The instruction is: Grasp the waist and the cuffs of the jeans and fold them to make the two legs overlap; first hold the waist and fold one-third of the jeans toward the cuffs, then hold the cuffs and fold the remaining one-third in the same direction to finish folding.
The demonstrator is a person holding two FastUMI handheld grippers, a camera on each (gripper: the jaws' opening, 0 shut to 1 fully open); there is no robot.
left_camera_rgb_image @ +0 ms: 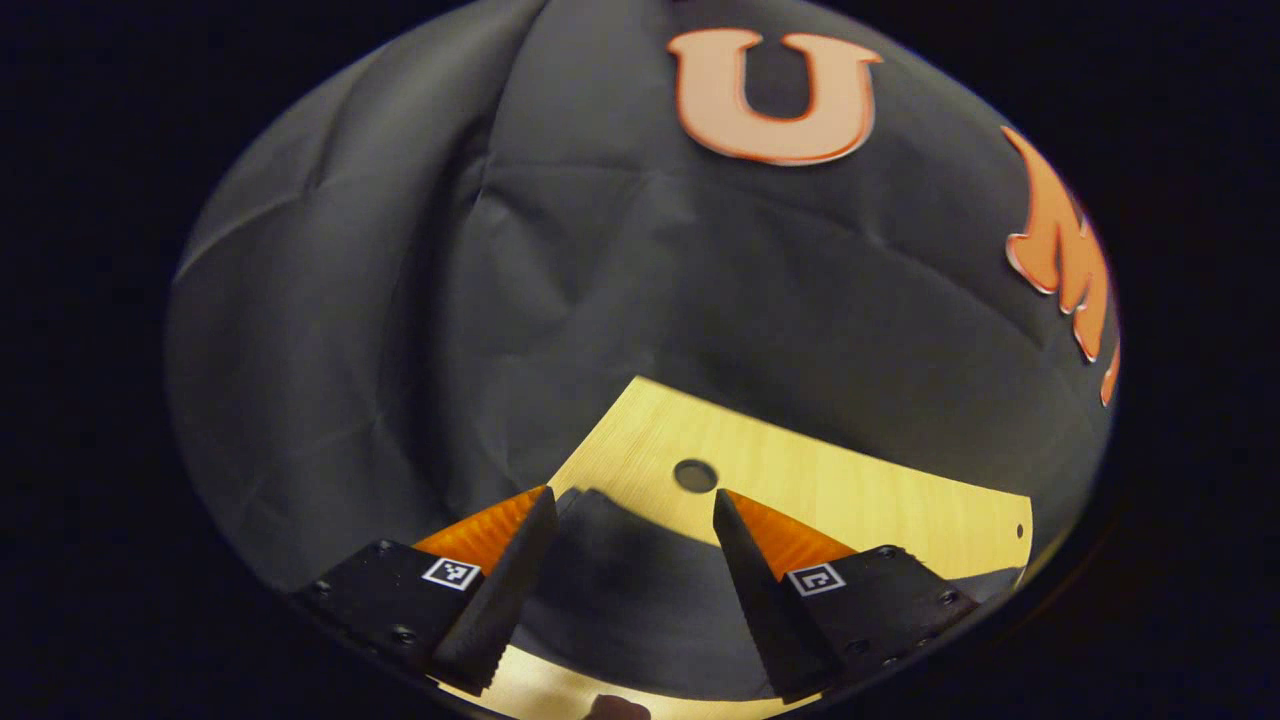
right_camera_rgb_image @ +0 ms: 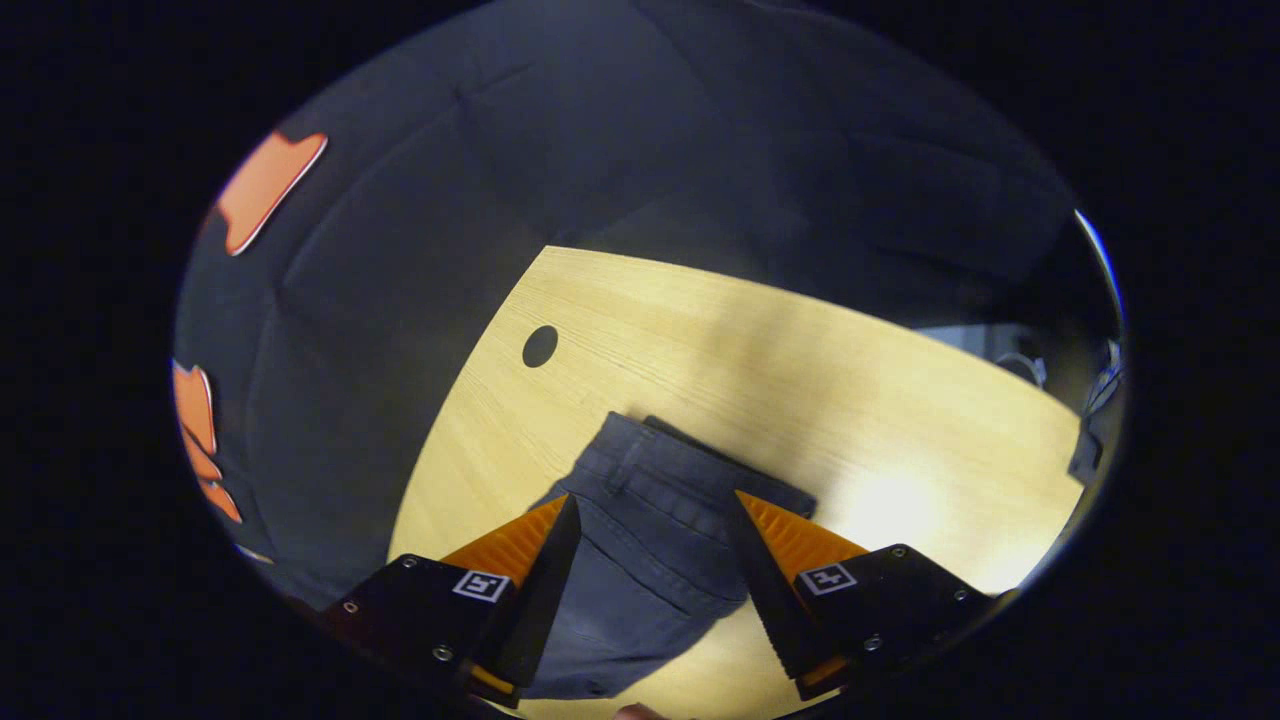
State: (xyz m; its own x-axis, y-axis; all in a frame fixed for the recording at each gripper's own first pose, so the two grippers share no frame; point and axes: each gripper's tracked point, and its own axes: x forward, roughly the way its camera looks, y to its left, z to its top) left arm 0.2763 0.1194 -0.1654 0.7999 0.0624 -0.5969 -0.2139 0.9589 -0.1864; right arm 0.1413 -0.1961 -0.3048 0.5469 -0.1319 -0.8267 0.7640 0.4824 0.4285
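Now, closest to me, my left gripper [left_camera_rgb_image: 634, 510] has its two fingers spread wide and they press on nothing. It points forward and a little down over the table. Between and just under the fingers lies the dark cloth of the jeans [left_camera_rgb_image: 625, 590], flat on the wooden table [left_camera_rgb_image: 850, 500]; which part of them this is, I cannot tell. A little farther, a round hole [left_camera_rgb_image: 695, 475] sits in the tabletop, and behind the table edge hangs the black wall cloth [left_camera_rgb_image: 400, 300].

My right gripper [right_camera_rgb_image: 652, 510] is also spread wide, holding nothing, tilted down toward the table [right_camera_rgb_image: 800, 350]. The jeans [right_camera_rgb_image: 650, 540] lie between its fingers, with the waist band at the far end, flat on the wood. Beyond them is the round hole [right_camera_rgb_image: 540, 345], then the wall cloth [right_camera_rgb_image: 400, 250].
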